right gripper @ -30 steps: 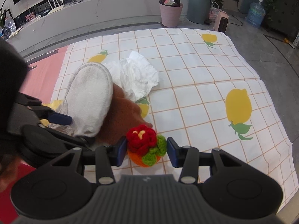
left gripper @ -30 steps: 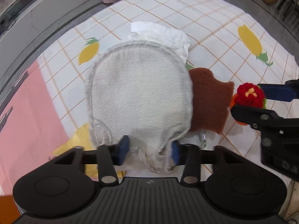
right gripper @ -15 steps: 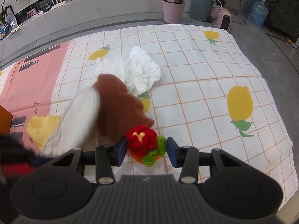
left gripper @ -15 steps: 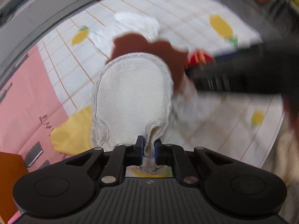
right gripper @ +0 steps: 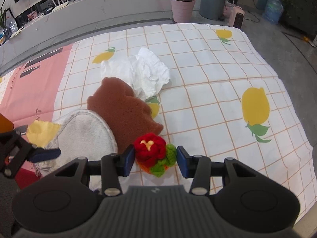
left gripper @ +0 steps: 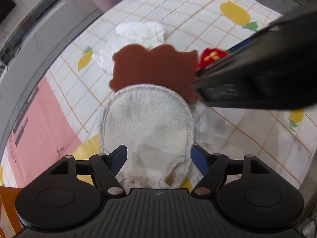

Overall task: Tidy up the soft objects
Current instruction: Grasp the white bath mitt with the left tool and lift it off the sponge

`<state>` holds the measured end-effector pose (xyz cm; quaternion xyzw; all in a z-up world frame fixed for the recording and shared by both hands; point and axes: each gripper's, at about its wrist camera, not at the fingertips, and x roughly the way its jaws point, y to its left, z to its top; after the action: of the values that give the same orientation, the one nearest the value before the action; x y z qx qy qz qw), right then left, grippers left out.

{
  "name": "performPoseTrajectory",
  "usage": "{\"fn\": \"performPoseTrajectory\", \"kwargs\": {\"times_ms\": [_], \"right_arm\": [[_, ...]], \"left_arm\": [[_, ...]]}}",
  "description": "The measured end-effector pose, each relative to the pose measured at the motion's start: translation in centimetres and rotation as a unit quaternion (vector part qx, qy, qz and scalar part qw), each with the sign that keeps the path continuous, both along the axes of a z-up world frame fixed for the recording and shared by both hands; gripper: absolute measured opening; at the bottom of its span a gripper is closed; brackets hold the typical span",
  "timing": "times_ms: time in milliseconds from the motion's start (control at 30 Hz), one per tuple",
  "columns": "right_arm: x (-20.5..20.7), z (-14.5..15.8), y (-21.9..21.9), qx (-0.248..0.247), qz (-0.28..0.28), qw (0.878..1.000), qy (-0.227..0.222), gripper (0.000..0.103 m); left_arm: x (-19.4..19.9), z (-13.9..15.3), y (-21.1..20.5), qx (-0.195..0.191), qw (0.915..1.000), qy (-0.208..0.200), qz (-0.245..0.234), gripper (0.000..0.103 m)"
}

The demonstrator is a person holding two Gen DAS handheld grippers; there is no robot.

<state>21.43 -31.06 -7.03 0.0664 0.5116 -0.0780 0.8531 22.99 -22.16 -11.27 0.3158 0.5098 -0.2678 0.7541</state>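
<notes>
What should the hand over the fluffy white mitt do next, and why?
Probably lift the left gripper straight up and away. Its jaws have just been opening and now stand wide on either side of the white mitt, no longer pinching it. The mitt lies flat on the checked cloth, overlapping the brown sponge, so it looks set down. The right gripper brackets the crochet flower.

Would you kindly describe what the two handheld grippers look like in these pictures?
Both match: the left gripper and right gripper have a ribbed black plastic body, two round black discs, black linkage arms with silver pivot pins, and flat blue finger pads. No cables, sleeves or hands show.
</notes>
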Motion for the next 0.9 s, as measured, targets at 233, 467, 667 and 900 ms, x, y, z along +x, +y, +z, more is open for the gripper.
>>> {"fn": "performPoseTrajectory", "kwargs": {"times_ms": [233,467,667,900], "right_arm": [[-0.2,0.3,-0.7,0.001,-0.015,1.000,-0.005,0.045],[-0.5,0.1,-1.7,-0.007,-0.037,0.999,0.000,0.045],[-0.5,0.1,-2.1,-0.006,-0.041,0.999,-0.001,0.045],[-0.5,0.0,-1.7,-0.006,-0.030,1.000,0.000,0.045]], "left_arm": [[1.0,-1.0,-0.7,-0.044,0.9988,0.011,0.016,0.086],[1.1,-1.3,-2.0,-0.053,0.9975,-0.012,0.046,0.084],[1.2,-1.8,-1.4,-0.071,0.9962,-0.009,0.048,0.051],[-0.5,-0.6,-0.5,-0.103,0.9942,-0.026,0.012,0.012]]}}
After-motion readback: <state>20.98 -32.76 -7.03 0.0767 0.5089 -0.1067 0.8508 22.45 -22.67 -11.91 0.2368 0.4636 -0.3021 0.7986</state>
